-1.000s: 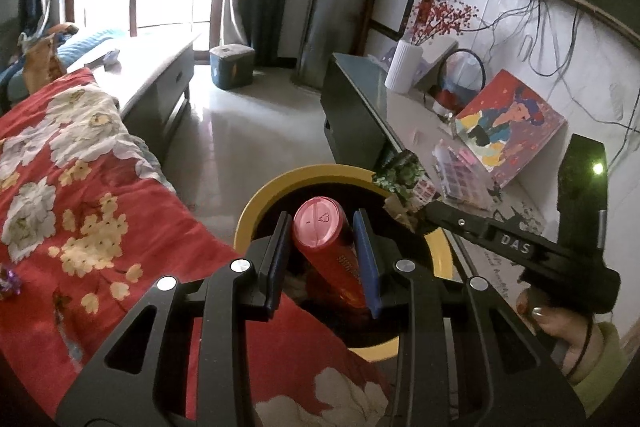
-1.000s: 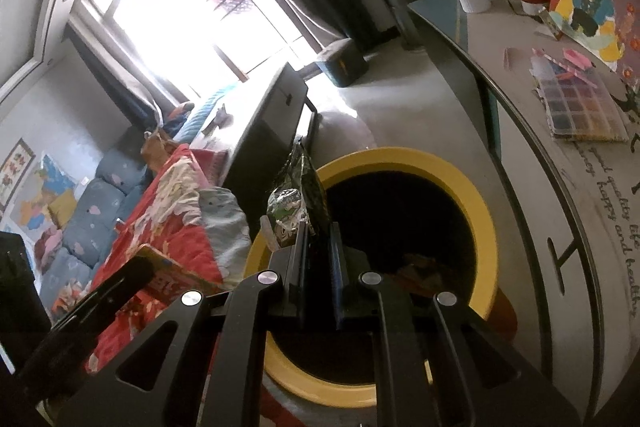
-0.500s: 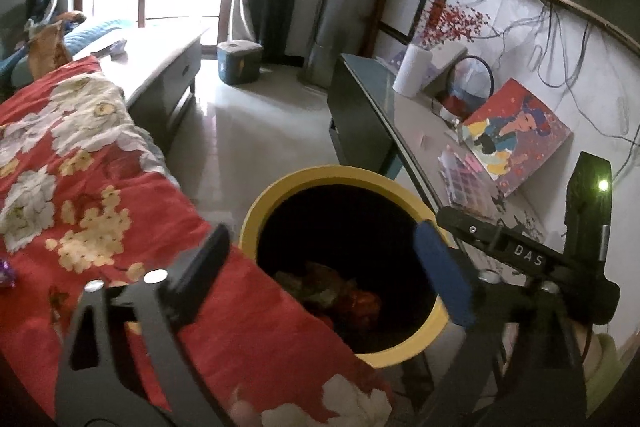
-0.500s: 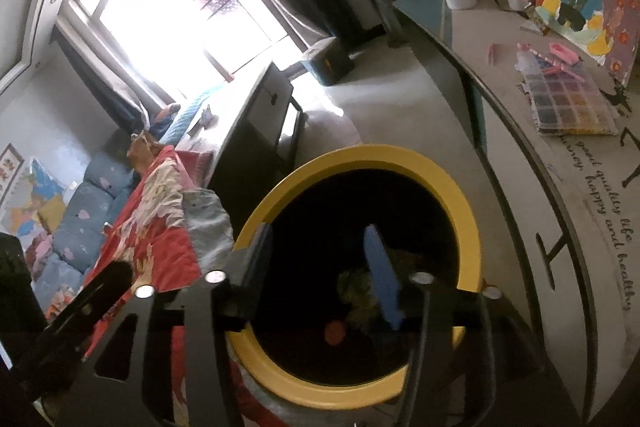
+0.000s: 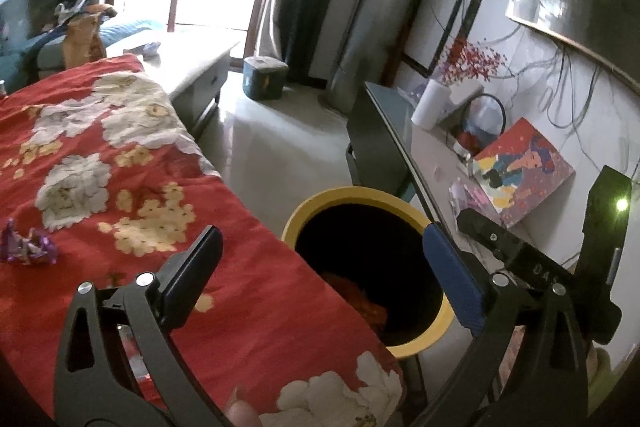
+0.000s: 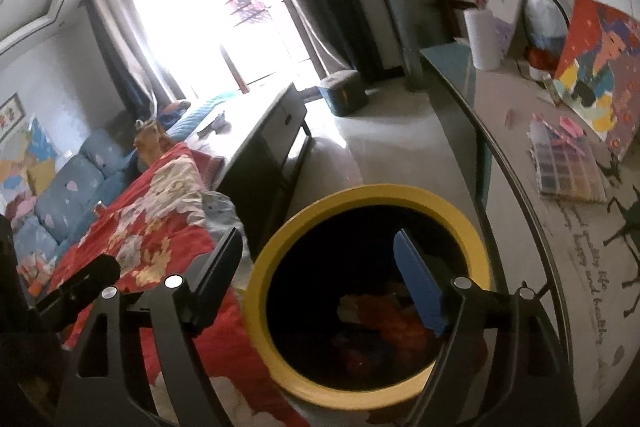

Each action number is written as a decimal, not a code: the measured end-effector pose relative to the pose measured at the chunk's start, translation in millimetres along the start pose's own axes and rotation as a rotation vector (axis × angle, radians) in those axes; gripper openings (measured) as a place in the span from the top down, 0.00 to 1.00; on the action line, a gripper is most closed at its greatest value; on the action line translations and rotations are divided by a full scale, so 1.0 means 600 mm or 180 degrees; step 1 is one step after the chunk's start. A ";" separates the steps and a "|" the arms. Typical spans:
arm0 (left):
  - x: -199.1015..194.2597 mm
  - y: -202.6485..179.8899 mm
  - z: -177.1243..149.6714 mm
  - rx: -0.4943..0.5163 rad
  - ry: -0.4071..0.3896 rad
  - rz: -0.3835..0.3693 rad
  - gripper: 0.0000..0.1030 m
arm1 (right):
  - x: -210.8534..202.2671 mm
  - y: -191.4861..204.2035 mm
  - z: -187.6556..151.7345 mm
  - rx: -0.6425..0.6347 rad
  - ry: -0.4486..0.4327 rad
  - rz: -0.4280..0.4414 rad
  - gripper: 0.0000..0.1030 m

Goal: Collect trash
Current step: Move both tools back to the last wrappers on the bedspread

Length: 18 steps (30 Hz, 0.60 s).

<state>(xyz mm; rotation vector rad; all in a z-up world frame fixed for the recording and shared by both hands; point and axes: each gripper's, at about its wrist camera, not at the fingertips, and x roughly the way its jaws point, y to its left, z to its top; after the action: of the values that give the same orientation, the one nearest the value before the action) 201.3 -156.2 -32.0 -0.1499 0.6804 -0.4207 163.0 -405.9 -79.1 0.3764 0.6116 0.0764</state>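
Observation:
A black bin with a yellow rim [image 5: 352,193] stands between the bed and a side table; red and orange trash [image 5: 352,291] lies inside it. My left gripper [image 5: 320,239] hangs above the bed's edge and the bin, its jaws opening wide with nothing between them. My right gripper [image 6: 318,239] is over the yellow rim [image 6: 372,191], jaws also opening and empty, with dropped trash [image 6: 384,311] below. A crumpled purple wrapper [image 5: 26,247] lies on the red floral blanket [image 5: 120,167] at the left. The right gripper's body [image 5: 520,259] shows beside the bin.
A glass-topped table [image 6: 500,131] on the right holds a painting [image 5: 524,171], a paint palette [image 6: 568,163] and a white vase [image 5: 430,107]. A teal box [image 5: 264,77] sits on the floor by the window. A low cabinet [image 6: 272,131] stands beyond the bed.
Both grippers opened: the left let go of a red bottle, the right of a green snack bag, and both dropped into the bin. Both hands then drew back and up.

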 end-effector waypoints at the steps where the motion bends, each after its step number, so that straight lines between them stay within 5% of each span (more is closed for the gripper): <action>1: -0.006 0.004 0.001 -0.0004 -0.0032 0.0026 0.11 | -0.002 0.006 0.000 -0.0025 -0.0010 0.0015 0.25; 18: -0.092 0.072 0.003 -0.0070 -0.0442 0.0498 0.11 | -0.021 0.113 -0.011 -0.0414 -0.0045 0.0311 0.22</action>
<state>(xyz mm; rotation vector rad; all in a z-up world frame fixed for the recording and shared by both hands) 178.2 -93.7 -10.5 -0.1444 0.5557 -0.2503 151.7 -343.0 -52.1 0.2804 0.5708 0.2060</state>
